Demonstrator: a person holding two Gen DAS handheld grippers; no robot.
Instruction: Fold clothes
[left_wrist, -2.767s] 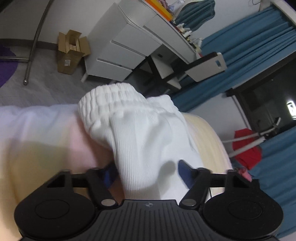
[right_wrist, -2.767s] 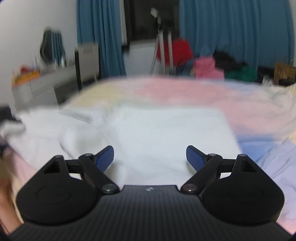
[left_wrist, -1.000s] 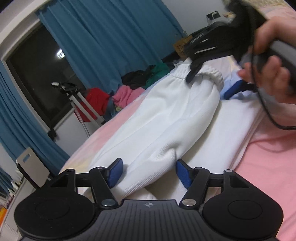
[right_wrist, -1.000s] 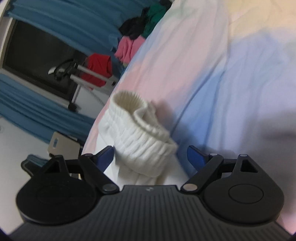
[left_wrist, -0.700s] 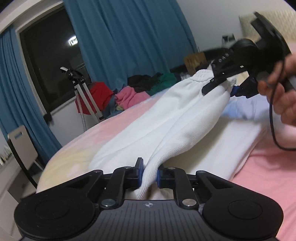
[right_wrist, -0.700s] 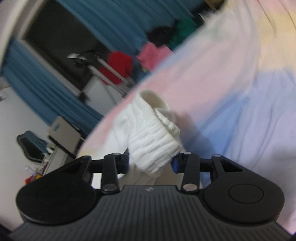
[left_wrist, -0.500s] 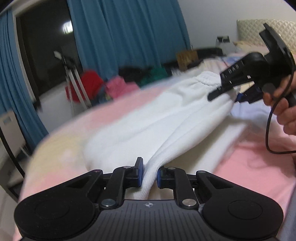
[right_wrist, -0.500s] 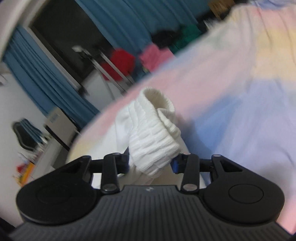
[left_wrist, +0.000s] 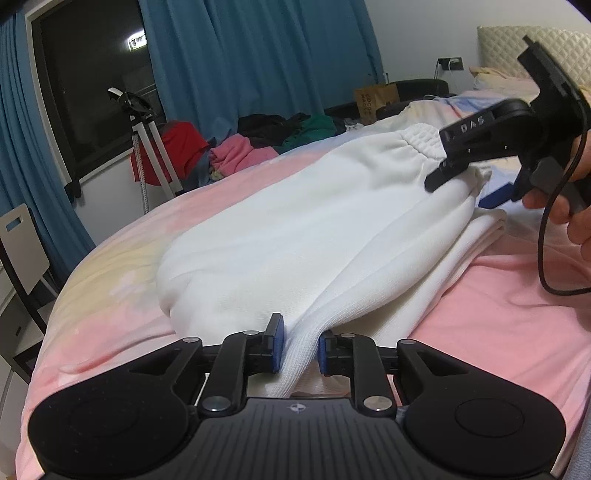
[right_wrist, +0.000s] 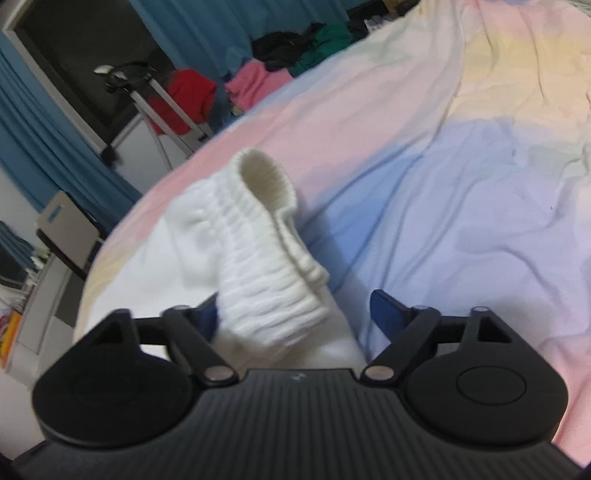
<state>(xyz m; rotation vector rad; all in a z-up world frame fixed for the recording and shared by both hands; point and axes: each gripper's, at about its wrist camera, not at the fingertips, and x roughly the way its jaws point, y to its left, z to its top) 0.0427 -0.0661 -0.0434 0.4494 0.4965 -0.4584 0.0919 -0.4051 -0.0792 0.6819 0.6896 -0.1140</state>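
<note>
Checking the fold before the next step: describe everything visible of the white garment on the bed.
The white garment is a ribbed knit with a thick, gathered elastic band at one end. It lies folded lengthwise in layers on the pastel bedspread. Its near end sits between the pads of the left claw, which have just eased apart slightly. The band end lies between the jaws of the right claw, which have just opened wide.

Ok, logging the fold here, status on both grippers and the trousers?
Left gripper jaws just eased open slightly, pads on a fold of the white trousers. Right gripper just opened wide, waistband loose between. Nothing in the way.
</note>
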